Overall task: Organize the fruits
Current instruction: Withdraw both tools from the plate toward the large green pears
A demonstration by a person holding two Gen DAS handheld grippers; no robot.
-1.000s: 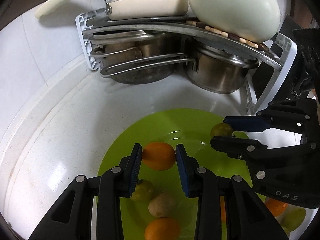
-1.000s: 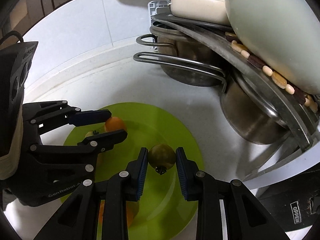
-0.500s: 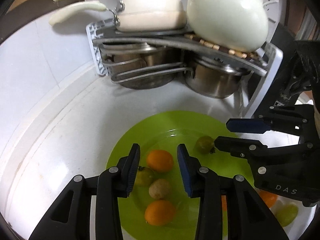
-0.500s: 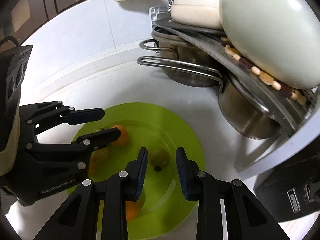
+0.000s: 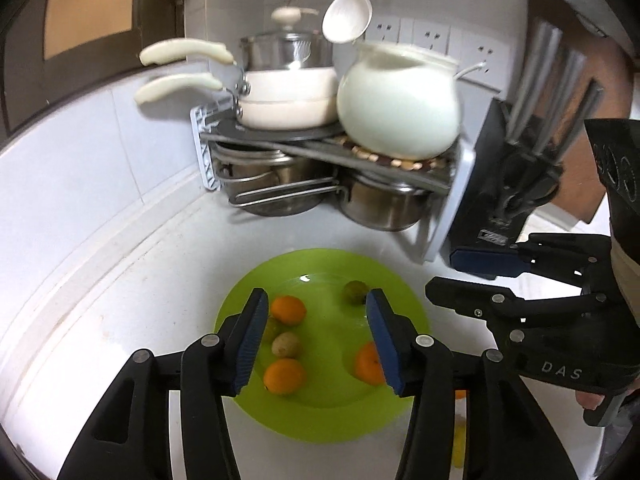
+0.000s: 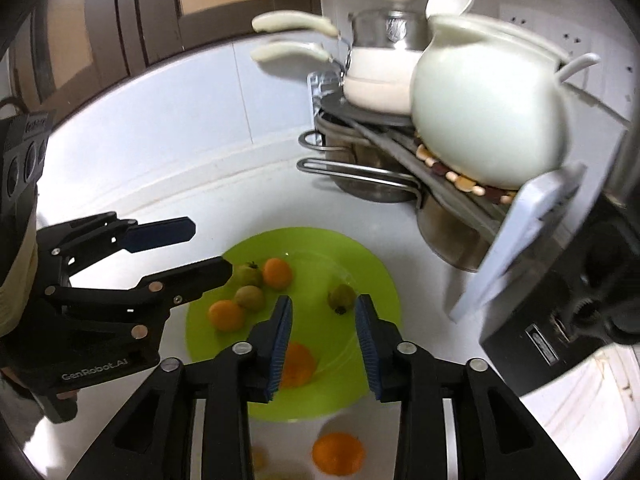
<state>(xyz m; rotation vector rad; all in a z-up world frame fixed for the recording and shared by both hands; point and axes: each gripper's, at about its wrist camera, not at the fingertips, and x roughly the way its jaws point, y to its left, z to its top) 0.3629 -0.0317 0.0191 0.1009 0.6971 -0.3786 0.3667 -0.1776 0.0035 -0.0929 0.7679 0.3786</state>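
Left gripper [image 5: 316, 312]: jaws spread wide, nothing held, hanging above the green plate [image 5: 320, 416]. Right gripper [image 6: 323, 312]: jaws likewise parted and empty, above the same plate.

Plate contents, left wrist view, left to right: an orange [image 5: 288, 310] at 10 o'clock, a brown kiwi-like fruit [image 5: 285, 345] just below it, a second orange [image 5: 284, 376] at 7 o'clock, a green fruit [image 5: 355, 291] at 1 o'clock, and a third orange [image 5: 368, 362] at 4 o'clock, partly hidden by the left gripper's right finger. All lie loose; no fruit touches either gripper.

View differences: the right wrist view shows a small green fruit with a dark stem [image 6: 248, 275] just beside the 10 o'clock orange; in the left view a finger hides most of it. The right view also shows an orange off the plate [image 6: 338, 453] on the white counter [image 6: 132, 184] at 6 o'clock, which the left view shows only as a sliver. Only the left view shows the knife block [image 5: 516, 184] at 2 o'clock and the wall sockets [image 5: 424, 36].

Behind the plate, at 12 o'clock: a corner rack [image 5: 328, 142] carrying a cream saucepan [image 5: 288, 96] and a white round pot [image 5: 400, 104], with steel pots [image 5: 380, 204] beneath.

Legible writing: "DAS" on the right gripper's body in the left view; "GenRobot.AI" on the left gripper's body in the right view. The label on the knife block is unreadable.
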